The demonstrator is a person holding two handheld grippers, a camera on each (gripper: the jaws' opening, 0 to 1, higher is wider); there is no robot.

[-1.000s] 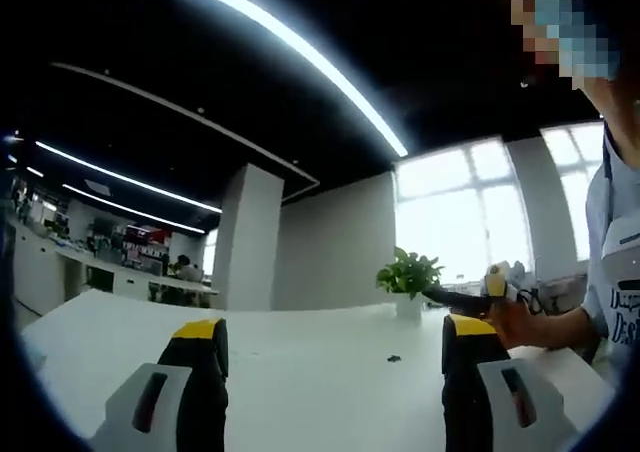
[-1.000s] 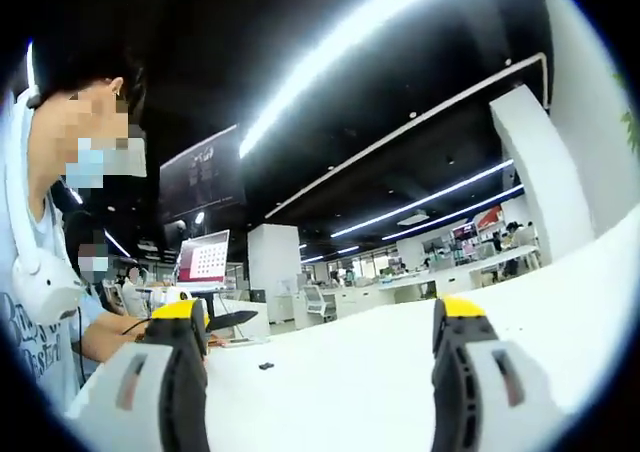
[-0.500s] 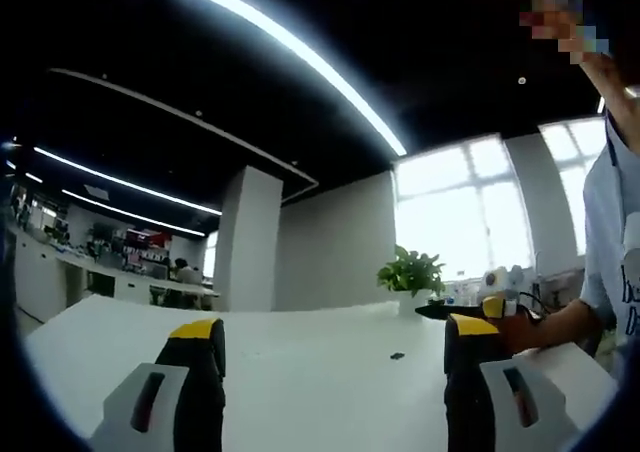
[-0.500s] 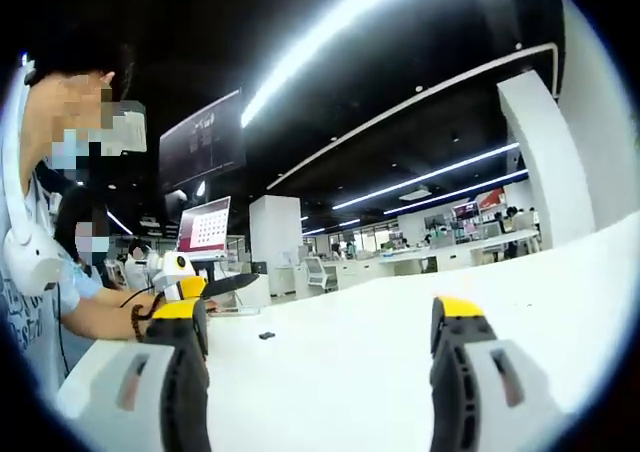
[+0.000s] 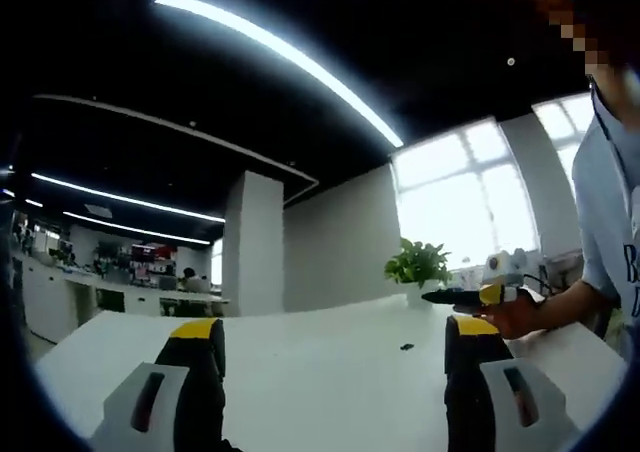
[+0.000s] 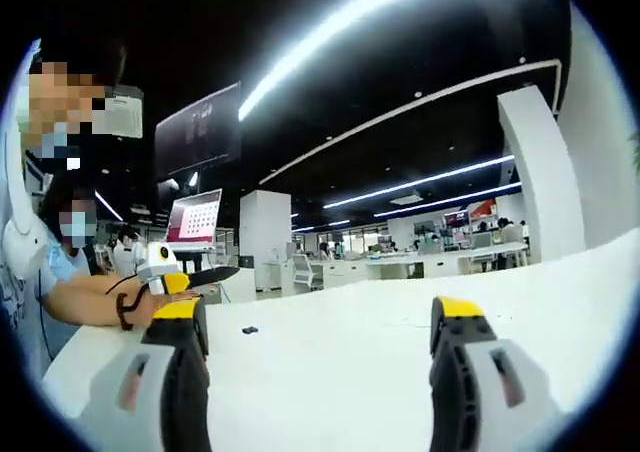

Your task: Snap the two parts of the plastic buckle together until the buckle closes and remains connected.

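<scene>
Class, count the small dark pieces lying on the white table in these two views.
1: a small dark piece on the white table ahead of both grippers, also seen at. Others may be hidden.

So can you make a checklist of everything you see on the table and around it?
Surface: white table, mostly bare.
Job's things: one small dark piece lies on the table, also seen in the right gripper view; too small to tell if it is the buckle.
Clutter: nothing seen.
Grippers: left gripper open, holding nothing; right gripper open, holding nothing. Each also shows in the other's view, held by a hand.
Cables: a thin dark cord near the person's arm.
Surroundings: potted plant, bright windows, white pillar, ceiling light strips, a lit screen, desks and people far back.
</scene>
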